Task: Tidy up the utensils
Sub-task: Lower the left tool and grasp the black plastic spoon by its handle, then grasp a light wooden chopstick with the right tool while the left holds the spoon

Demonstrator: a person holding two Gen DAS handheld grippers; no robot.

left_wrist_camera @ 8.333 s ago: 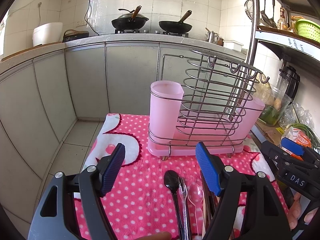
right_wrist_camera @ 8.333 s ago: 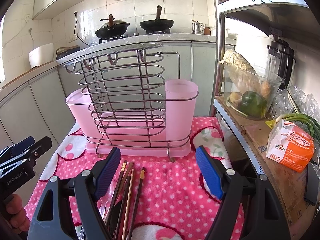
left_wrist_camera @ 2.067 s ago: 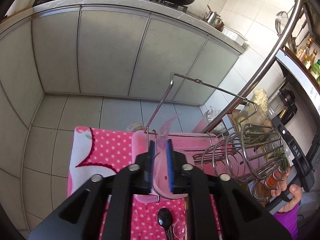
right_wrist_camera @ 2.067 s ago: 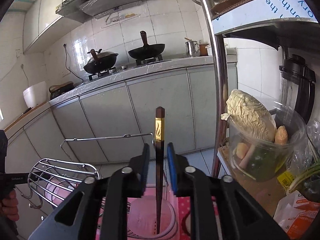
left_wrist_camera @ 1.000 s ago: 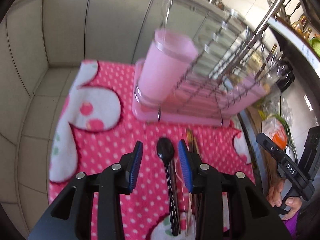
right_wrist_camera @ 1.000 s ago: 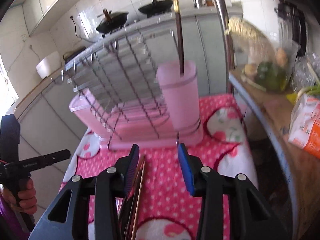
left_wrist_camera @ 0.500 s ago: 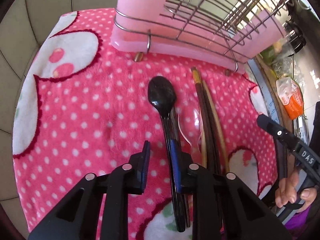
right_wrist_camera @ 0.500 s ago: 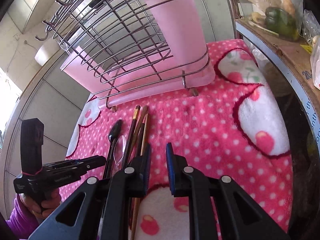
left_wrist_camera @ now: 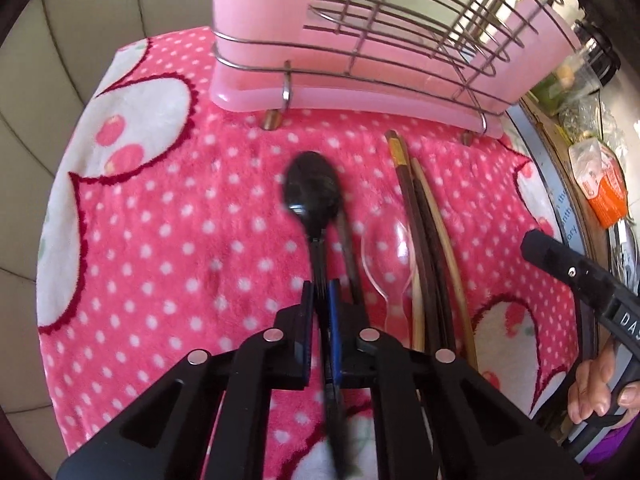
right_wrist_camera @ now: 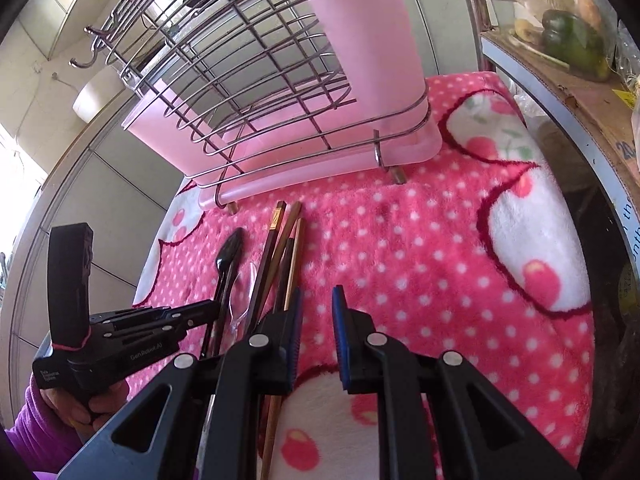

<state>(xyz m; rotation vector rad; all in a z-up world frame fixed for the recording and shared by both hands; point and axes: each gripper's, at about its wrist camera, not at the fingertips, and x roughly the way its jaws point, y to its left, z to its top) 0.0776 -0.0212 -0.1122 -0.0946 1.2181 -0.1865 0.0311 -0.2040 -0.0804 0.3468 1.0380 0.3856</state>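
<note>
On the pink dotted cloth (left_wrist_camera: 160, 240) lie a black spoon (left_wrist_camera: 314, 192), a clear plastic spoon (left_wrist_camera: 386, 248) and several chopsticks (left_wrist_camera: 420, 240). My left gripper (left_wrist_camera: 320, 292) points steeply down, its jaws closing, and the blue pads press on the black spoon's handle. The right wrist view shows the same grip from the side: left gripper (right_wrist_camera: 216, 312), black spoon (right_wrist_camera: 230, 256). My right gripper (right_wrist_camera: 316, 300) hovers low over the cloth just right of the chopsticks (right_wrist_camera: 280, 248). A narrow gap between its pads shows only cloth.
A wire rack on a pink tray (left_wrist_camera: 360, 92) stands at the cloth's far side, with a pink cup at each end (right_wrist_camera: 368, 52). A shelf with a vegetable container (right_wrist_camera: 568, 36) and an orange packet (left_wrist_camera: 604, 192) runs along the right. A hand (left_wrist_camera: 596, 388) holds the right gripper.
The left gripper came down from the rack to the black spoon and closed on its handle. The right gripper dropped toward the cloth beside the chopsticks and its jaws narrowed.
</note>
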